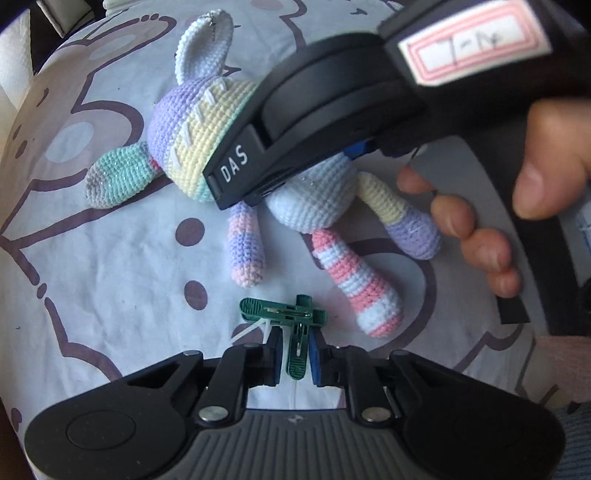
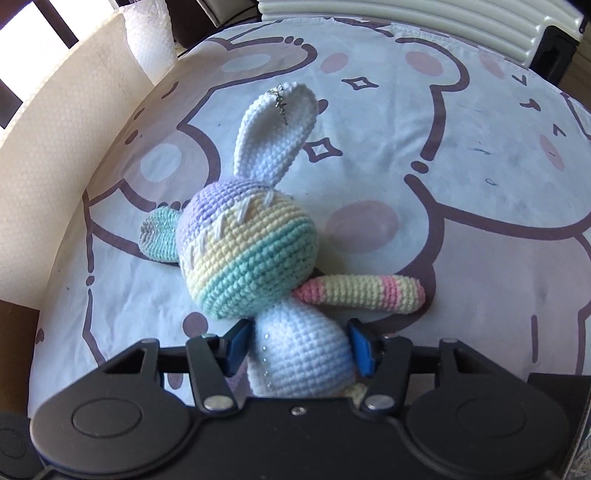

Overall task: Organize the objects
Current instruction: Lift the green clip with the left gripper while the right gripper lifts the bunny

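A pastel crochet bunny [image 1: 192, 147] lies on a cloth printed with cartoon bears. My left gripper [image 1: 295, 354] is shut on green clothes pegs [image 1: 291, 317] that are crossed together, just in front of the bunny's striped legs. My right gripper [image 2: 299, 347] has its blue pads on both sides of the bunny's pale blue body [image 2: 303, 350], closed against it. In the left wrist view the right gripper's black body [image 1: 332, 110] hangs over the bunny's middle, held by a hand [image 1: 491, 221].
The printed cloth [image 2: 461, 221] covers the surface. A roll of paper towel [image 2: 147, 33] and a cream board [image 2: 55, 147] stand at the far left edge. A ribbed white object [image 2: 406, 18] sits at the far side.
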Action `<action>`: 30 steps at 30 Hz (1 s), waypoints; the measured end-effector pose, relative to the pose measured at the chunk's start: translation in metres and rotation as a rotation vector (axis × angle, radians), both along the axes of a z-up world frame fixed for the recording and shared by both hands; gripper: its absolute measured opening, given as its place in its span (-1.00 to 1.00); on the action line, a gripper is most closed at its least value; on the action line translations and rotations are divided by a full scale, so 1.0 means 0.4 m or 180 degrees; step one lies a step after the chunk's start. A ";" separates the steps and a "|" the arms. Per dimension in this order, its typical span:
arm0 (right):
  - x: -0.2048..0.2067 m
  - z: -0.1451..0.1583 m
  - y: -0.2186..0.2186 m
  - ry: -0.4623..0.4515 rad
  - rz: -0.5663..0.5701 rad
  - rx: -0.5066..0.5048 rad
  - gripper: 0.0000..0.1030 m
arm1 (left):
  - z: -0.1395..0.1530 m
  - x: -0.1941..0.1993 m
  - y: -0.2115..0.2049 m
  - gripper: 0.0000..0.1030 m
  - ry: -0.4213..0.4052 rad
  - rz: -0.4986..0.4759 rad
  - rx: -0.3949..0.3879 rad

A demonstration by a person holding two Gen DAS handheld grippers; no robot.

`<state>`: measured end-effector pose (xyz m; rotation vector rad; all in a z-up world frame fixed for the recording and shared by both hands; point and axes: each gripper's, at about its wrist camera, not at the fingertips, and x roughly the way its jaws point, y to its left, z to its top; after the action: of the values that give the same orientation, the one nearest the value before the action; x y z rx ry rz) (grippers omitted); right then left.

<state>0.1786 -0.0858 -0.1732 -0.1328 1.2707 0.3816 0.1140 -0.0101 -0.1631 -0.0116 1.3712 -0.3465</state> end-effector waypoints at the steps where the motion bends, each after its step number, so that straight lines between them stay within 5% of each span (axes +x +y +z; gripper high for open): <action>1: 0.002 -0.001 0.000 0.0003 0.0001 0.0009 0.12 | -0.005 0.004 0.003 -0.65 0.0019 0.0041 -0.0024; 16: -0.007 0.025 -0.024 -0.0018 -0.0091 0.0454 -0.13 | 0.011 -0.002 0.070 -0.81 0.0019 0.0334 -0.0088; 30: -0.063 0.043 -0.038 0.0037 0.0177 -0.0059 -0.02 | 0.012 -0.017 0.154 -0.80 -0.0021 0.0650 -0.0057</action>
<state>0.1535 -0.1009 -0.1560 -0.1824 1.2841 0.4190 0.1072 0.0513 -0.1584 -0.1640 1.3470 -0.1874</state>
